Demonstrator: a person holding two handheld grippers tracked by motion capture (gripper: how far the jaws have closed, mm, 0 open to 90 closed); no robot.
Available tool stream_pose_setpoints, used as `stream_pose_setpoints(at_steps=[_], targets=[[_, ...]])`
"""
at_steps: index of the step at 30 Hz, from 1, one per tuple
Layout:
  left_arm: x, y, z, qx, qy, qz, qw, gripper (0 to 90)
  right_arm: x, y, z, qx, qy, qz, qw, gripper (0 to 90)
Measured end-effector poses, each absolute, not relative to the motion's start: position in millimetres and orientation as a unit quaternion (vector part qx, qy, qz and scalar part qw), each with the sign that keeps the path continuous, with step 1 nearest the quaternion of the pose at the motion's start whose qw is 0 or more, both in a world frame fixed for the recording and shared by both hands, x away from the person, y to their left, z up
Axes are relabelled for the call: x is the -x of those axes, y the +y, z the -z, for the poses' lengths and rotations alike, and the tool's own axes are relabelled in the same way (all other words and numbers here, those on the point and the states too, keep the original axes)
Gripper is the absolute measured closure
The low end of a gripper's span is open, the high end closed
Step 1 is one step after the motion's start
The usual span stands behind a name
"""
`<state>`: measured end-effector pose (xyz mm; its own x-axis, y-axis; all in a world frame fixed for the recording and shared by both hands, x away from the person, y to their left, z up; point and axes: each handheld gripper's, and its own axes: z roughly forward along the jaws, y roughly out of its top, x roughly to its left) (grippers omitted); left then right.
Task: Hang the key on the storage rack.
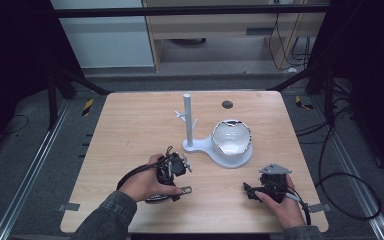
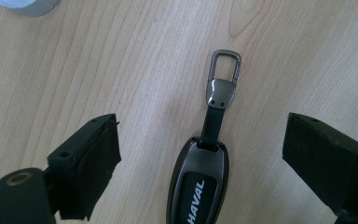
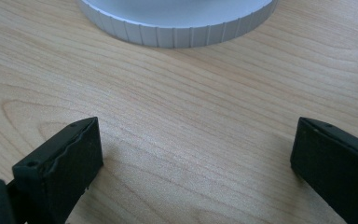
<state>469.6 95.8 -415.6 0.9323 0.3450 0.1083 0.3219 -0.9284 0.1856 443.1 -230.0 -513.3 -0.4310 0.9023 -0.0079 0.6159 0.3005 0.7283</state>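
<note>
A dark grey key fob (image 2: pixel 196 186) lettered HAVAL lies flat on the wooden table (image 1: pixel 130 130). Its short strap and metal clip (image 2: pixel 224 70) point away from me. My left gripper (image 2: pixel 204 123) hangs over it, open, with one jaw on each side of the fob and neither touching it. In the high view the fob (image 1: pixel 177 191) lies by the left hand, under the left gripper (image 1: pixel 174 177). My right gripper (image 1: pixel 255 187) is open near the front right of the table. Its jaws hold nothing and point at the white stand's base (image 3: pixel 177 28).
A white stand (image 1: pixel 187 120) with a pole and short pegs rises at mid-table. Its round base carries a shiny white bowl (image 1: pixel 231 137). A dark round cap (image 1: pixel 227 104) sits near the far edge. Cables trail off the right side.
</note>
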Motion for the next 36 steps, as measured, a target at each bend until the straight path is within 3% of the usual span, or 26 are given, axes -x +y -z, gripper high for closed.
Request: stream_pose_setpoints(at_steps=[6,13,28,36], targets=[[-465,92,423,-0.988,0.132,-0.056,0.061,26.7,-444,-230,514,-0.487,0.778,-0.332,0.217,1.8],[-473,90,438,-0.989,0.134,-0.046,0.034,45.2,-444,-230,514,-0.487,0.778,-0.332,0.217,1.5],[-477,86,451,-0.992,0.122,-0.024,0.030,64.6,-444,-230,514,-0.487,0.778,-0.332,0.217,1.5],[-479,84,453,-0.992,0.121,-0.022,0.025,69.8,-444,-230,514,-0.487,0.778,-0.332,0.217,1.5]])
